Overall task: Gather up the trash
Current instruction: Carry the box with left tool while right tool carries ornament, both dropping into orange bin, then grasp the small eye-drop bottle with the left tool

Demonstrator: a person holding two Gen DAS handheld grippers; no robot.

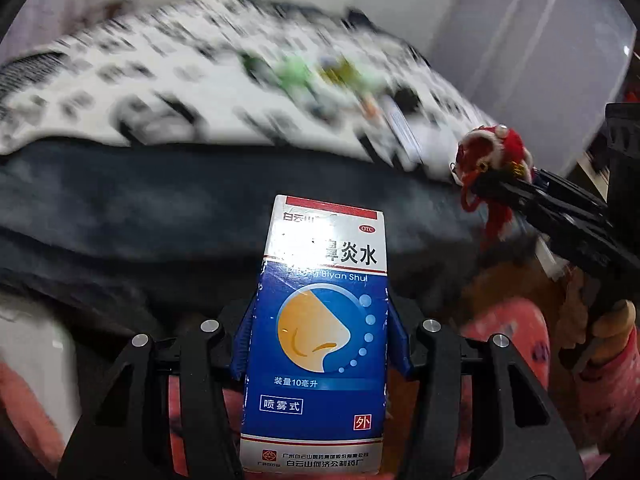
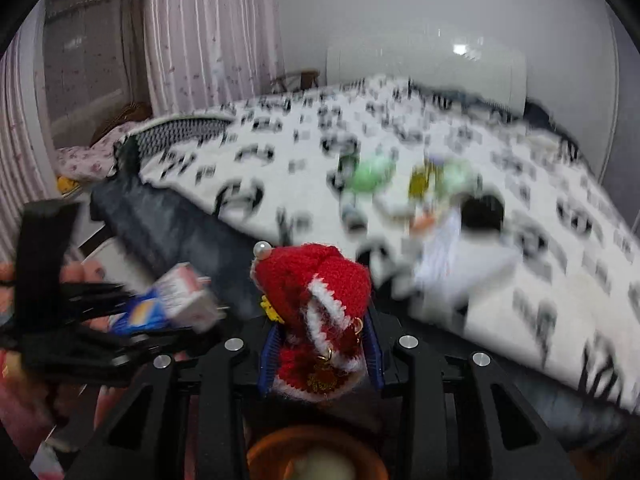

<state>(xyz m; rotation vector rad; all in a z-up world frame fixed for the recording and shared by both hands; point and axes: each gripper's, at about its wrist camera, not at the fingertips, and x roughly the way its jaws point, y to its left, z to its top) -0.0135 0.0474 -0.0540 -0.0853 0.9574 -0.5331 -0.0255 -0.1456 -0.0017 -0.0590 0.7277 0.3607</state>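
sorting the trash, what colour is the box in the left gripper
Mostly blue, white at top and bottom, with a red top stripe: the box, clearest in the left wrist view.

The left claw (image 1: 322,344) carries a medicine box (image 1: 318,336) upright between its fingers, and the right claw (image 2: 320,354) carries a knitted ornament (image 2: 316,312) between its own, the two claws side by side, the box-bearing one to the left of the other. Both stand before the near edge of the bed (image 2: 540,240), which extends ahead of them to a headboard (image 2: 424,68) against the far wall. On the bed cover, ahead of the ornament and toward the middle, lies a blurred cluster of small items (image 2: 400,184), and a curtain (image 2: 208,32) hangs beyond the bed's far left corner.
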